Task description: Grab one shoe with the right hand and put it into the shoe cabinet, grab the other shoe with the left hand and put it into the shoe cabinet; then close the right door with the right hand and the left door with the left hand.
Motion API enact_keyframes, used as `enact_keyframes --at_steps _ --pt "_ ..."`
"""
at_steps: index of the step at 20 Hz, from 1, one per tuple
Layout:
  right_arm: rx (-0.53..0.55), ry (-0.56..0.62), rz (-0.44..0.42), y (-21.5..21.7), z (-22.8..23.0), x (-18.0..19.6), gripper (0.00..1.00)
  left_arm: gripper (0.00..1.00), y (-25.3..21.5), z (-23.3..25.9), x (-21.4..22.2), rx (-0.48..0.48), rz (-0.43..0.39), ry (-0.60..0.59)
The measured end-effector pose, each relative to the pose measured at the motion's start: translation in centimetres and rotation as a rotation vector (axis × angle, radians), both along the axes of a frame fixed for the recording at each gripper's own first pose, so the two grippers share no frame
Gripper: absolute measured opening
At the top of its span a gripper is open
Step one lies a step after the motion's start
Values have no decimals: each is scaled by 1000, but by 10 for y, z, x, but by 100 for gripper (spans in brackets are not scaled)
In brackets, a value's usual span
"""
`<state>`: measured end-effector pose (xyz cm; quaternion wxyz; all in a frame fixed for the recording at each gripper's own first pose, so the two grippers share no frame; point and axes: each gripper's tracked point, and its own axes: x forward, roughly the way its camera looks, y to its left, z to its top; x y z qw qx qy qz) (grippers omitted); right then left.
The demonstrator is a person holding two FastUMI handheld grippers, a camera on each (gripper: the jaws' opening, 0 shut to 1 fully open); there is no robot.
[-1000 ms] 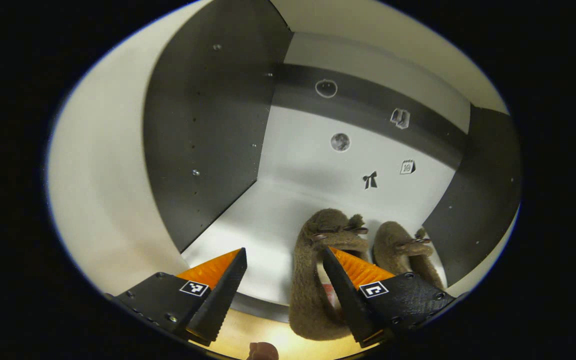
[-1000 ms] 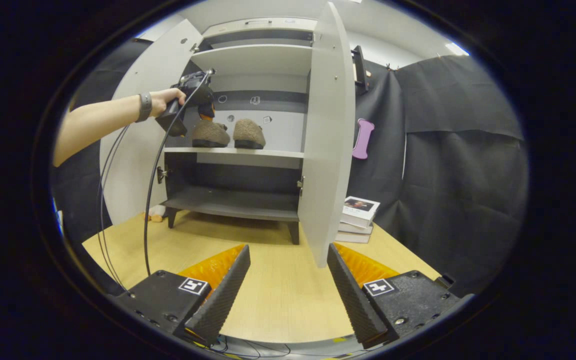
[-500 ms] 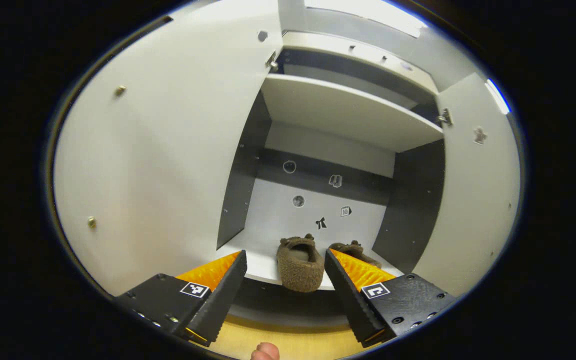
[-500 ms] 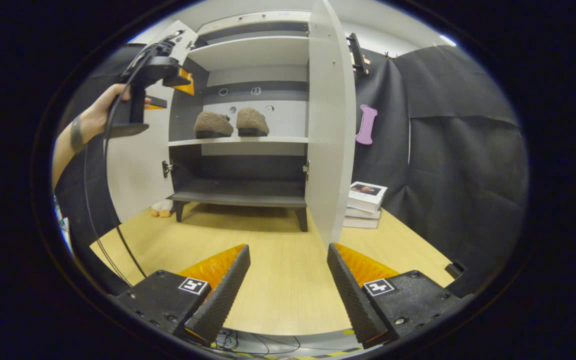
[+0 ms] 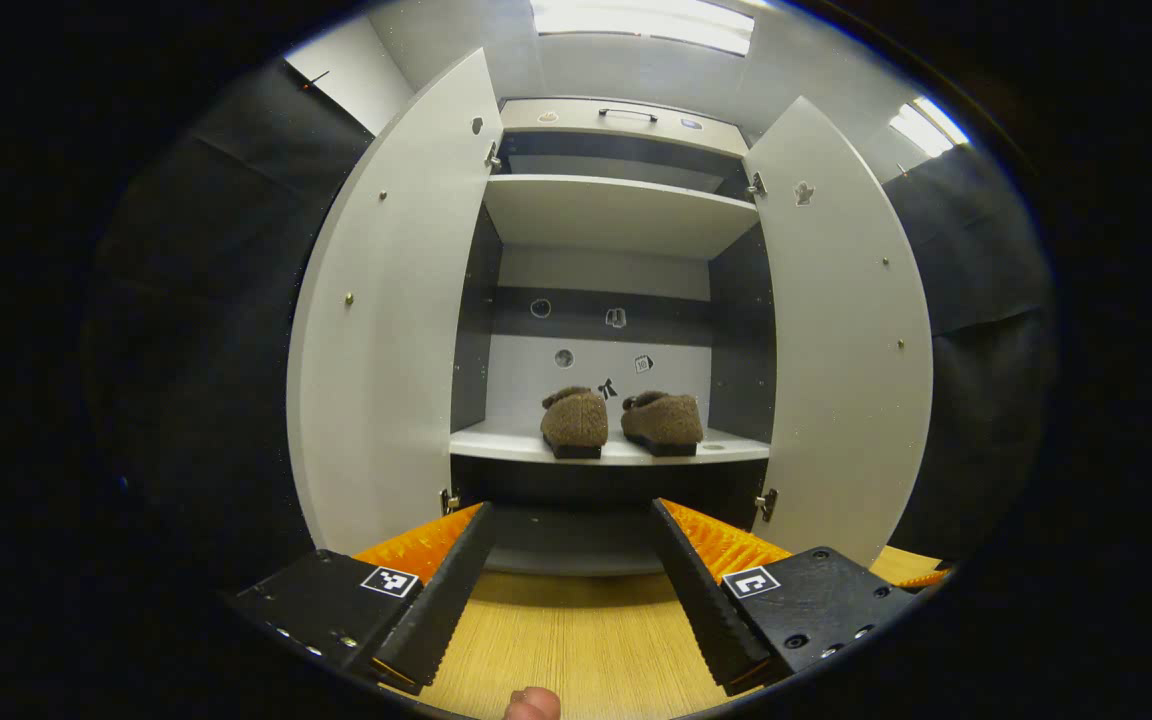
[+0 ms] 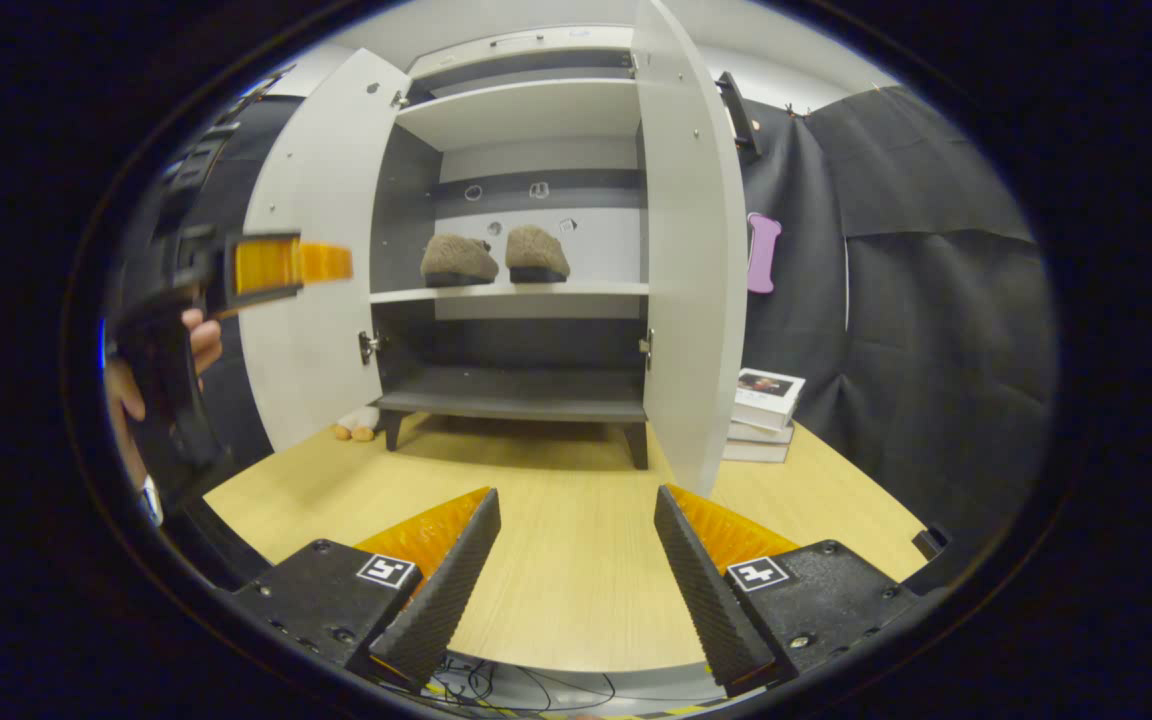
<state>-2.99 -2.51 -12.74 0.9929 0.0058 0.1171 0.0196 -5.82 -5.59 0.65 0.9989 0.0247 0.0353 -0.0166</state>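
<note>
A stack of books (image 6: 764, 410) lies on the wooden floor (image 6: 556, 560) just right of the cabinet, against the black cloth wall. A purple bone-shaped piece (image 6: 763, 252) hangs on that cloth above them. A small plush toy (image 6: 356, 427) sits on the floor by the cabinet's left leg.

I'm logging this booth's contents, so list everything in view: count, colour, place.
shoes: two, brown and fuzzy, side by side on the cabinet's middle shelf.
shoe cabinet: one, white with dark grey inner walls, standing on the floor.
cabinet doors: two, white, both swung open.
stickers: several, small, on the cabinet's back wall.
floor: one, light wood.
books: a small stack, pale, on the floor to the right of the cabinet.
bone-shaped thing: one, purple, on the black cloth.
soft toy: one, pale, on the floor beside the left door.
left claw: open, empty.
right claw: open, empty.
hand: one, holding the left claw.
</note>
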Motion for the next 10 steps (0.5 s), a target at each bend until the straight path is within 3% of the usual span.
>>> enact_keyframes --at_steps 5,10 --pt "52 -130 -27 -18 69 -1 98 95 -3 -19 -18 -16 10 41" --pt "44 -274 -62 -77 172 10 99 95 -18 -11 -16 17 -53 19"
